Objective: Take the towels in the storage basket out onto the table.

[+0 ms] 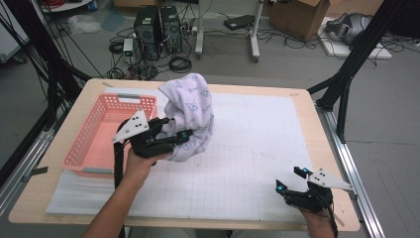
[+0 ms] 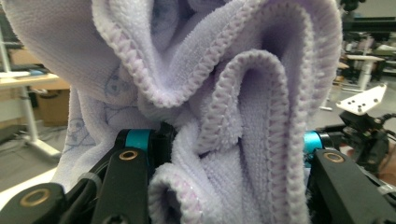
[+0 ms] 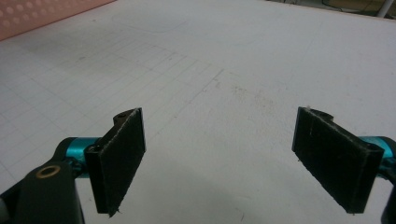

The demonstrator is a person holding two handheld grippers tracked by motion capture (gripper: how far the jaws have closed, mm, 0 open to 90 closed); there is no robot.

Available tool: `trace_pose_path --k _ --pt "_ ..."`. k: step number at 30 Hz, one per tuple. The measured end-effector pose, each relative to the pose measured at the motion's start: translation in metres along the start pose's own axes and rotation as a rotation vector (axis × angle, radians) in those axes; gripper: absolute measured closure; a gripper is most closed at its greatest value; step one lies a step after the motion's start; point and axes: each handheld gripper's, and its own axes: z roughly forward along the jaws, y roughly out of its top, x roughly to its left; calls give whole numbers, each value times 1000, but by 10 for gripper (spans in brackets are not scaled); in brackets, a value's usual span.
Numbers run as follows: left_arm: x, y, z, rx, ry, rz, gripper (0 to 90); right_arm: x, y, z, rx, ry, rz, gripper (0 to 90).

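A pale lilac terry-cloth towel with a faint printed pattern and a stitched hem is held clear of the table by the left gripper. In the high view the cloth is seen bunched and standing upward from the jaws, just beside the right-hand rim of a salmon-pink perforated plastic basket; whether the cloth touches the basket cannot be told. In the left gripper view the towel is seen gathered in thick folds between the two black jaws, which are clamped on it from both sides at a partial opening. The left gripper is borne by a hand whose forearm enters from the lower edge.

The right gripper is found near the front right corner of the table, well apart from the towel. Its jaws are set wide apart, and nothing is held between them. In the right gripper view the right gripper is seen over a white gridded mat, with both black pads bare.

The mat is laid over a light wooden table, and the basket is placed on its left portion.
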Motion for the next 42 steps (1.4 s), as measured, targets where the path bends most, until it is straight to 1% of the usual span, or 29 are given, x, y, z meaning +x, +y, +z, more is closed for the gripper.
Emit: trace_pose_path --k 2,4,5,6,7,9,12,14,15,16,17,18,19,20,22,24,26,28,29,30,31,32,34,37,39,40,42 --pt "-3 -5 8 18 -8 0 536 0 0 1 2 2 2 161" --pt "-6 -12 16 37 -16 -7 533 0 0 1 2 4 2 161" --pt "-8 -15 20 43 -20 -17 531 0 0 1 2 3 1 161" --pt "-11 -23 30 75 -28 -15 530 -1 0 1 6 2 1 161" --pt "-11 -23 30 75 -28 -15 529 -1 0 1 6 2 1 161" --pt "-13 -31 42 118 -24 -13 525 -1 -1 1 4 3 -1 161" --pt "-13 -42 61 161 -23 -40 522 -2 -1 2 6 5 -5 161" --pt "-11 -51 73 191 -12 -51 521 -2 -1 2 8 5 -1 161" --pt "-9 -62 83 220 0 -68 520 -2 -1 2 7 4 0 162" --pt "-9 -62 83 220 0 -68 519 -2 -1 2 7 4 0 162" --pt "-9 -67 89 232 3 -82 517 -3 -1 2 8 5 1 162" --pt "-9 -77 98 261 12 -95 515 -3 -1 3 11 5 1 161" --pt "-9 -77 98 261 12 -95 512 -3 -1 3 10 5 1 161" --pt "-9 -82 103 278 19 -94 505 -3 -1 3 13 8 9 161" --pt "-8 -90 111 313 35 -96 489 -3 -2 4 16 9 7 161" --pt "-8 -98 118 337 61 -111 480 -4 -2 4 15 8 3 162" --pt "-7 -104 123 366 98 -119 432 -3 -2 4 17 9 5 161" --pt "-5 -108 126 383 125 -145 374 -3 -2 4 18 13 5 162" --pt "-3 -109 126 388 137 -166 374 -3 -2 4 18 13 5 162" --pt "-2 -109 125 389 144 -190 345 -3 -2 4 17 13 3 161" --pt "-1 -107 124 388 148 -209 275 -3 -2 4 22 13 9 161" --pt "0 -104 121 381 153 -217 275 -3 -2 4 22 13 9 161" --pt "1 -95 114 360 173 -210 225 -3 -2 4 18 10 8 162" --pt "1 -81 100 353 199 -187 225 -3 -2 4 19 9 5 161" --pt "0 -75 88 350 200 -155 217 -4 -2 4 18 7 1 162" --pt "0 -73 82 341 202 -144 215 -3 -2 4 18 6 4 161" --pt "-1 -71 68 318 191 -141 208 -3 -2 4 21 7 8 161"
